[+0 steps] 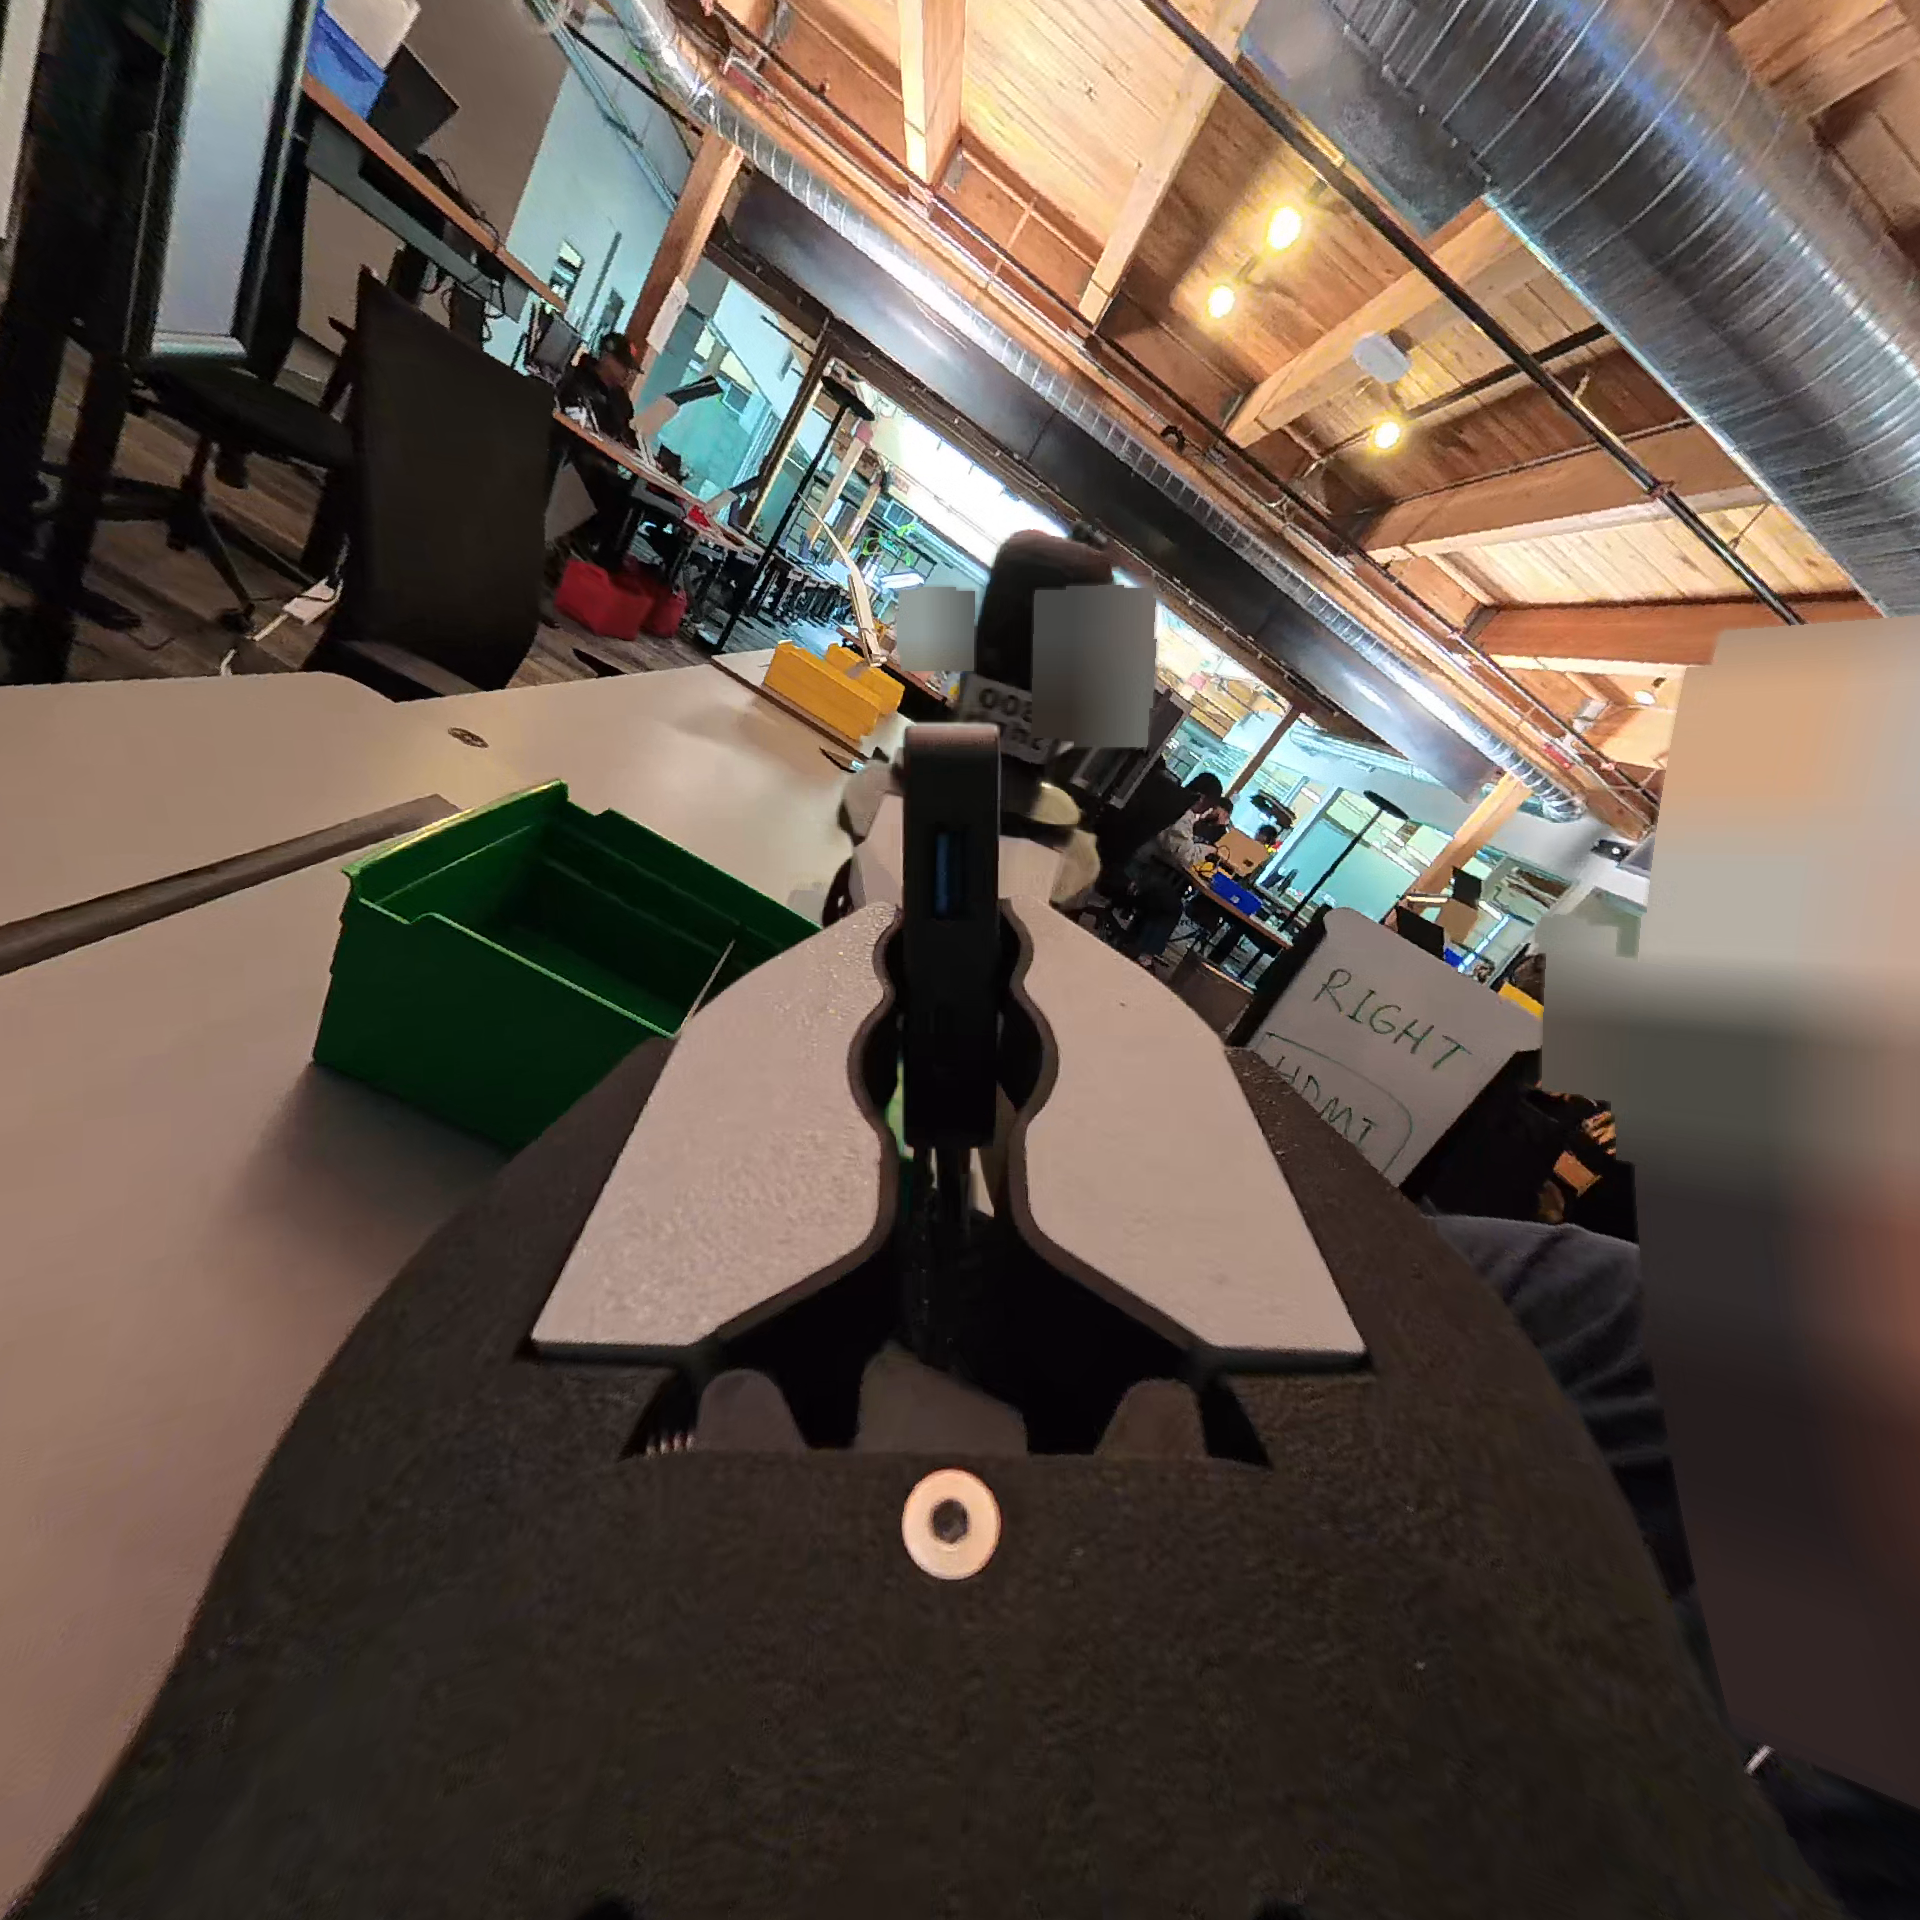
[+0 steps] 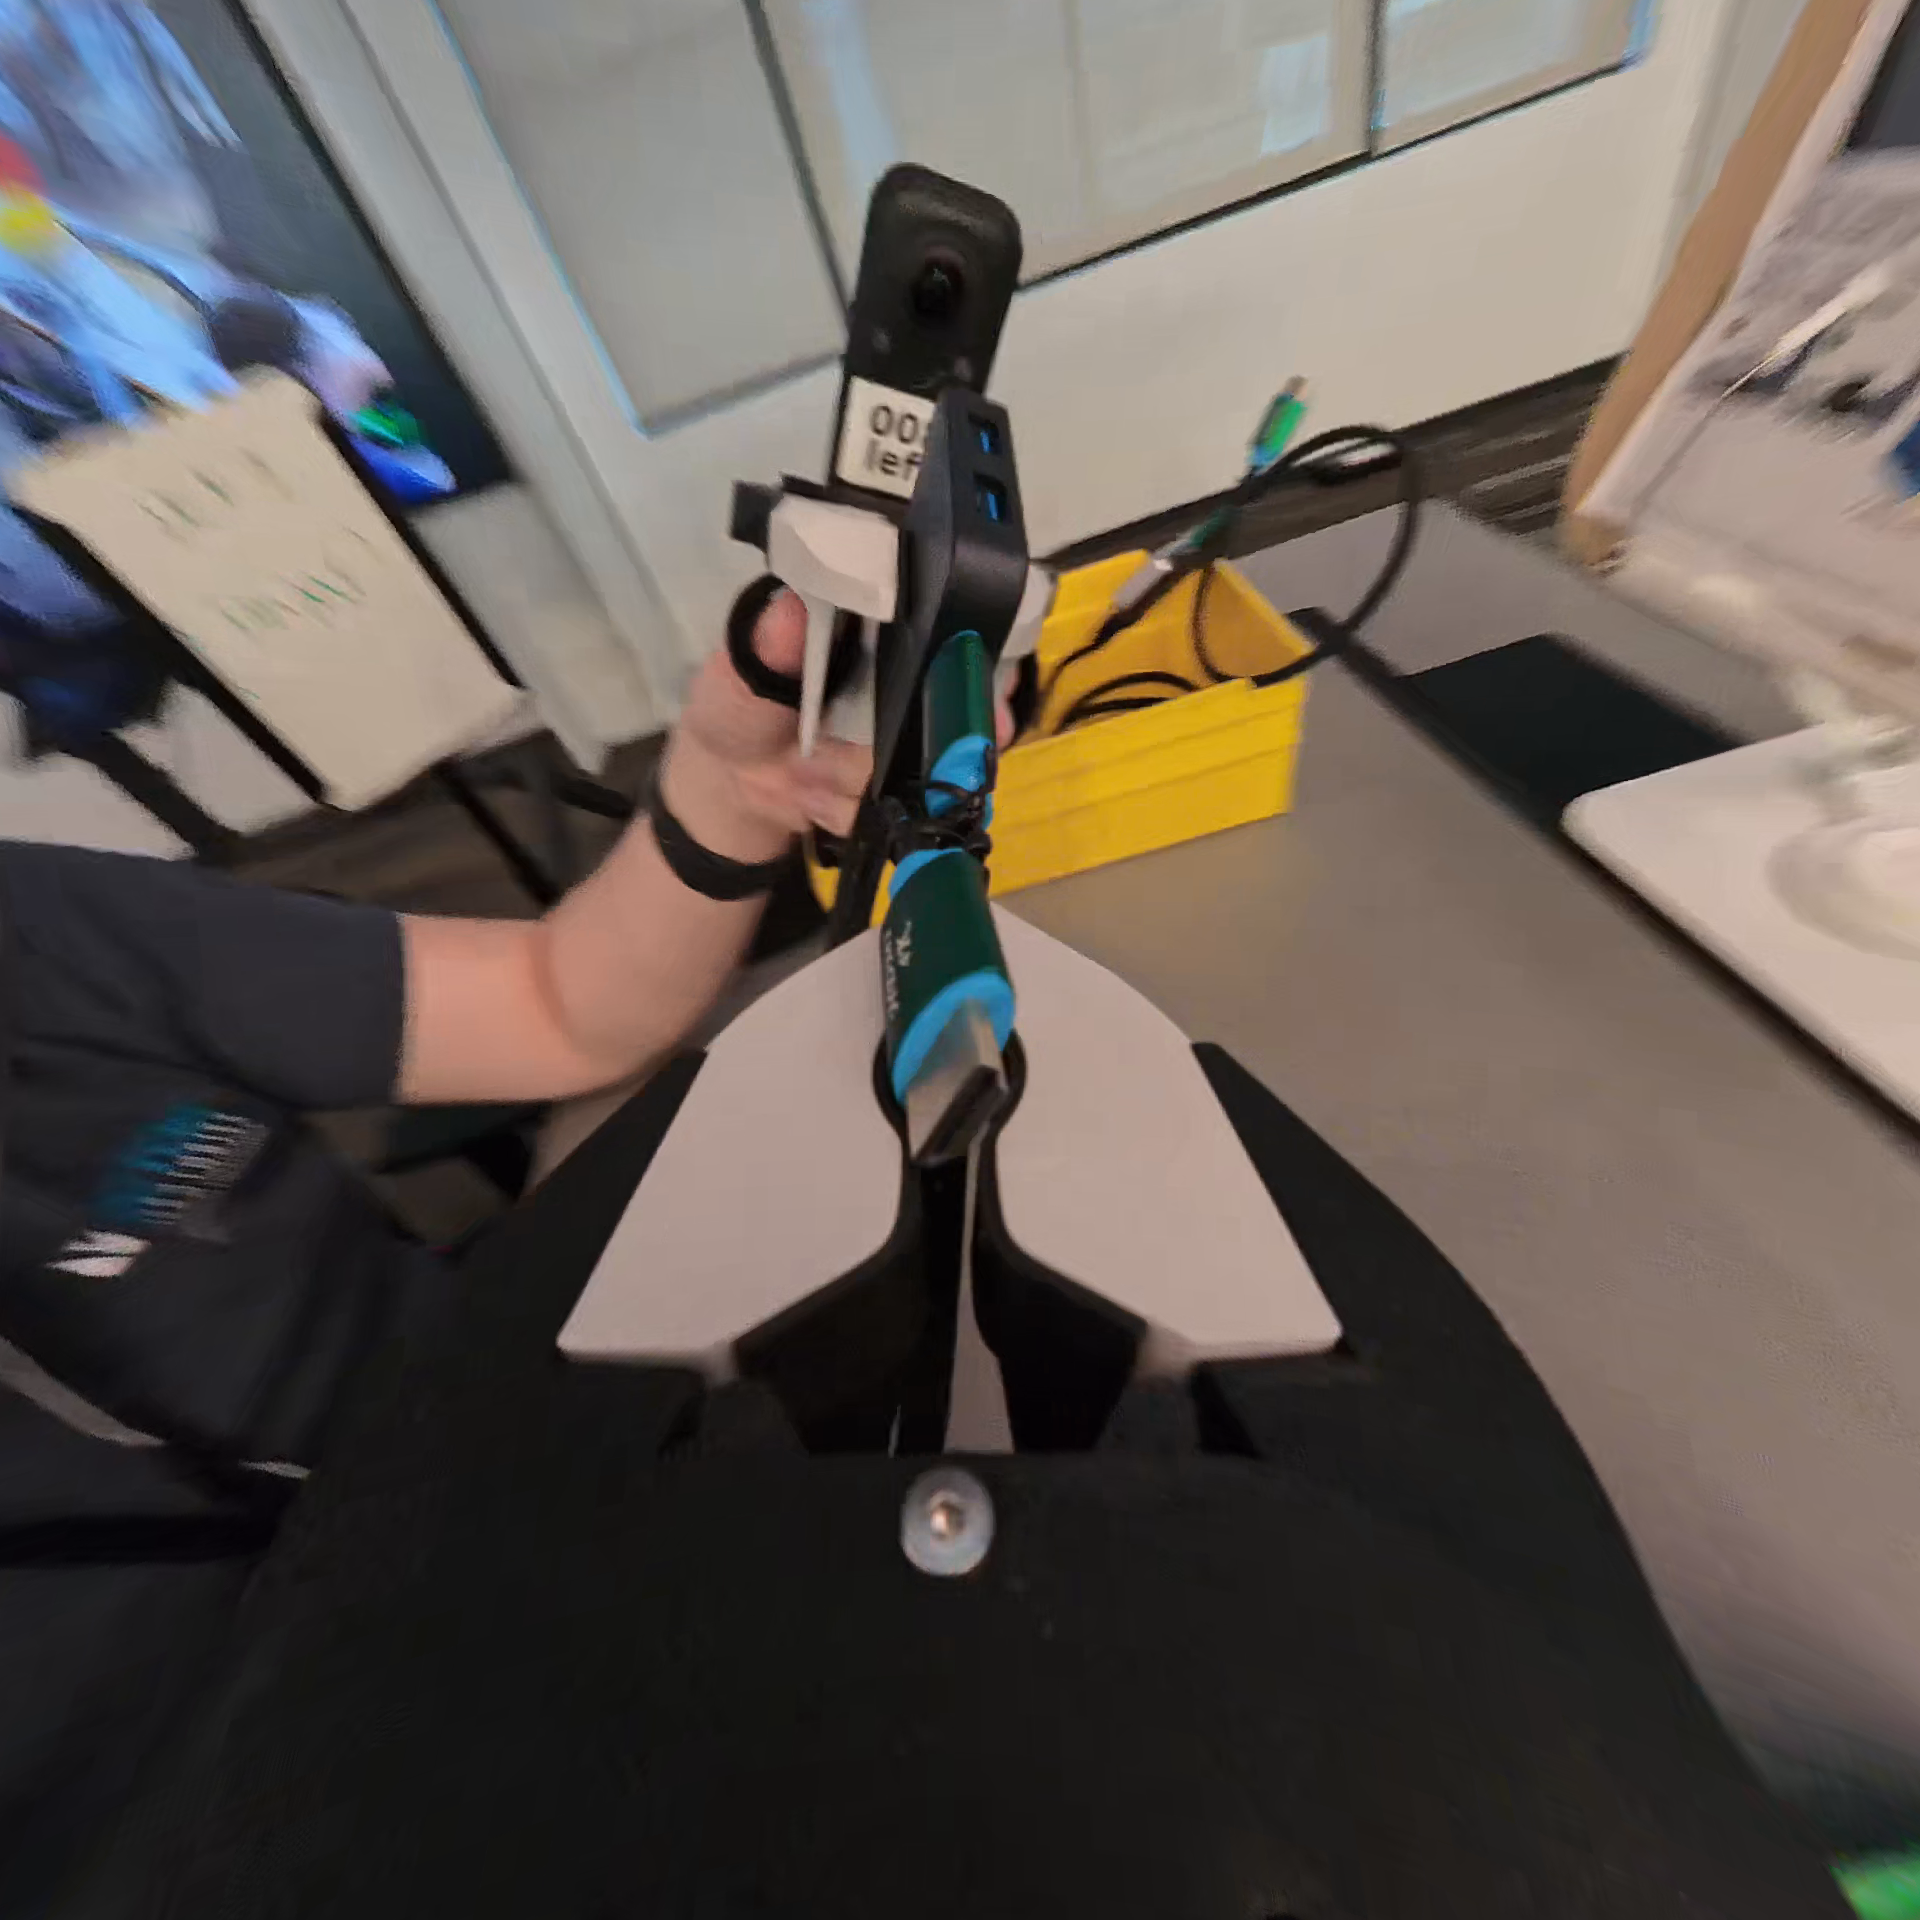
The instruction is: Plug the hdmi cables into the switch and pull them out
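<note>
The left gripper (image 1: 948, 997) is clamping the black switch (image 1: 950, 935) between its two grey fingers (image 1: 769, 1132), with its jaws drawn narrow around the slim body. In the left wrist view the switch is standing upright, edge-on, showing a blue port on the facing side, and a dark cord is running down from its lower end into the gap between the fingers. To the left, a green bin (image 1: 540, 956) is sitting on the grey table (image 1: 156, 1143), near the gripper but apart from it. A yellow bin (image 1: 831, 681) is lying farther off on the table.

The right gripper (image 2: 948, 1122) is pinching a green HDMI plug (image 2: 945, 977) with blue trim, its jaws nearly together on it; the metal connector end is pointing back toward the camera. In the right wrist view the switch (image 2: 966, 540) is being held up beyond it by the left gripper, in a person's hand (image 2: 758, 748). A second green HDMI plug (image 2: 958, 691) is sitting seated in the switch's lower end, and the two plugs are joined by a bundled black cable (image 2: 935, 816). Farther right, a yellow bin (image 2: 1153, 748) on the table (image 2: 1455, 1039) is holding looped black cables (image 2: 1299, 540).
</note>
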A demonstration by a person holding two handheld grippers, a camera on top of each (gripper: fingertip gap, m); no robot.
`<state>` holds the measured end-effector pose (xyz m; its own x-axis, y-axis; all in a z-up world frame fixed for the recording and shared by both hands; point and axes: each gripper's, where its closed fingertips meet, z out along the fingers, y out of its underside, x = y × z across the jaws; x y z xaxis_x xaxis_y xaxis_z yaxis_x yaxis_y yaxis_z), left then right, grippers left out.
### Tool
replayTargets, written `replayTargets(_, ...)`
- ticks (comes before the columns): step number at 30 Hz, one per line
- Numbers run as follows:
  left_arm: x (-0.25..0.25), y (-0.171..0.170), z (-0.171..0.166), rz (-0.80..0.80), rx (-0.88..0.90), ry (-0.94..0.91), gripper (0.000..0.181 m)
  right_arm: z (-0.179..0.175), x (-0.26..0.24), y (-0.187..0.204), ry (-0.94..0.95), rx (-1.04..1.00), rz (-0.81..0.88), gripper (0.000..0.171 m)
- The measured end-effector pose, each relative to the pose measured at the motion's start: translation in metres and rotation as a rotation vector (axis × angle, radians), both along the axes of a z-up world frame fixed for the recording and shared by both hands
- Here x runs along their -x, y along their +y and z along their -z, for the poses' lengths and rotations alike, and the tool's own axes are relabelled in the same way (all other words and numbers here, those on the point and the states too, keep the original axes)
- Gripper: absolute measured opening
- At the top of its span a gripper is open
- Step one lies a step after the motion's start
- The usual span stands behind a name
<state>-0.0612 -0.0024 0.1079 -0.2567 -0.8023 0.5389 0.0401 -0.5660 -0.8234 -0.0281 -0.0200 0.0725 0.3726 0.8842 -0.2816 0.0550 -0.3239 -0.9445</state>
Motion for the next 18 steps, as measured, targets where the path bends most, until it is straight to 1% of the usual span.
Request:
replayTargets(3, 0.006, 0.001, -0.003, -0.025, -0.088, -0.002, 0.021, 0.001, -0.003, 0.002, 0.132, 0.130, -0.047, 0.002)
replayTargets(5, 0.017, 0.009, -0.009, -0.117, -0.202, 0.001, 0.028, 0.000, -0.006, 0.001, 0.206, 0.212, -0.086, 0.002)
replayTargets(8, 0.036, 0.017, -0.021, -0.294, -0.438, 0.025, 0.039, 0.000, -0.013, 0.005, 0.277, 0.285, -0.089, 0.003)
replayTargets(11, 0.044, 0.007, -0.020, -0.377, -0.732, 0.108, 0.039, 0.005, -0.021, 0.010, 0.304, 0.346, -0.070, 0.003)
replayTargets(13, 0.041, 0.006, -0.007, -0.439, -0.977, 0.230, 0.039, 0.008, -0.024, 0.012, 0.317, 0.381, -0.069, 0.003)
replayTargets(15, 0.033, 0.010, 0.015, -0.487, -1.198, 0.371, 0.039, 0.009, -0.025, 0.013, 0.332, 0.405, -0.073, 0.002)
replayTargets(16, 0.028, 0.013, 0.027, -0.496, -1.278, 0.441, 0.040, 0.009, -0.026, 0.013, 0.339, 0.417, -0.077, 0.003)
replayTargets(18, 0.017, 0.020, 0.043, -0.514, -1.371, 0.531, 0.042, 0.009, -0.025, 0.011, 0.345, 0.431, -0.091, 0.002)
